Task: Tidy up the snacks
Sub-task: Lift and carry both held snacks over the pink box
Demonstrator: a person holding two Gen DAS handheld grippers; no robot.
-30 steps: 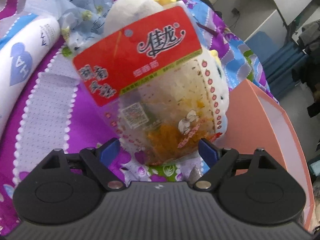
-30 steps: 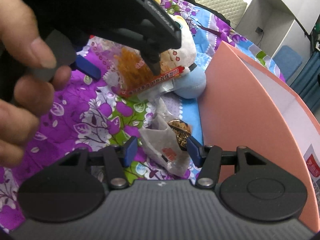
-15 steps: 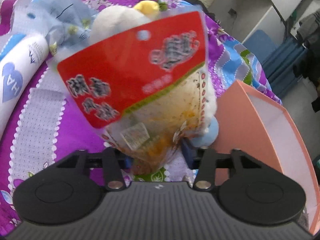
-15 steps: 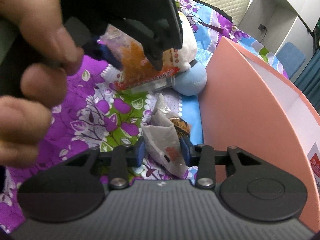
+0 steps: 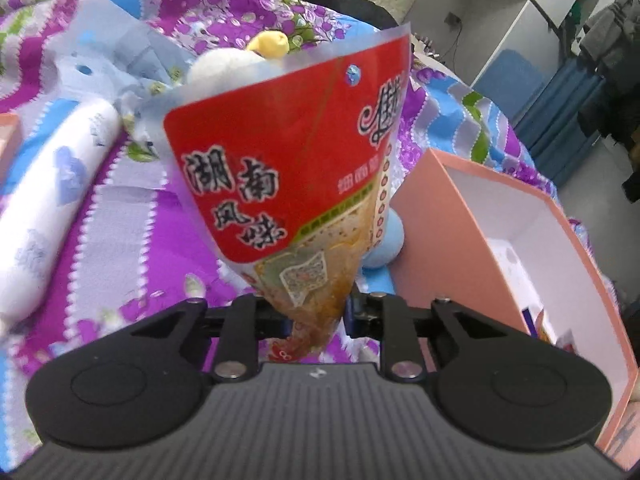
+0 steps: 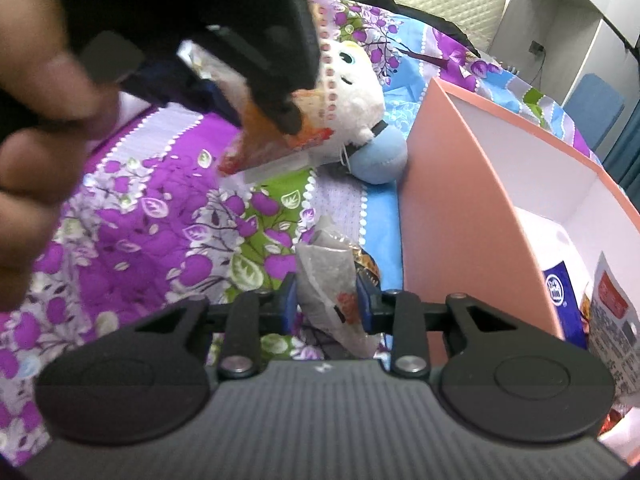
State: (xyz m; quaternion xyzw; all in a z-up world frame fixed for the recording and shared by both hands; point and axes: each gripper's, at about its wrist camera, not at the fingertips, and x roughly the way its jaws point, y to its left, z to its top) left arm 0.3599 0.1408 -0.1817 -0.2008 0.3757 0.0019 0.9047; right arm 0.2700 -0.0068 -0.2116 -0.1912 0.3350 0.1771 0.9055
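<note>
My left gripper (image 5: 316, 316) is shut on the bottom of a red-topped clear snack bag (image 5: 296, 168) with orange food inside, held up off the purple floral bedspread (image 5: 120, 216). In the right wrist view this bag (image 6: 276, 140) hangs from the left gripper (image 6: 264, 92) at upper left. My right gripper (image 6: 326, 304) is shut on a grey-white snack packet (image 6: 332, 284), just left of a pink box (image 6: 460, 216). The pink box (image 5: 452, 248) stands open to the right, with several snack packs (image 6: 600, 304) inside.
A white and blue plush toy (image 6: 360, 116) lies against the box's left wall. A white bolster pillow (image 5: 52, 216) and a pale blue plastic wrapper (image 5: 120, 60) lie at the left. A white cabinet (image 5: 500, 12) stands beyond the bed.
Both grippers closed on their packets. The left one lifted the red-topped bag and the right one raised the grey packet; both moved toward the pink box.
</note>
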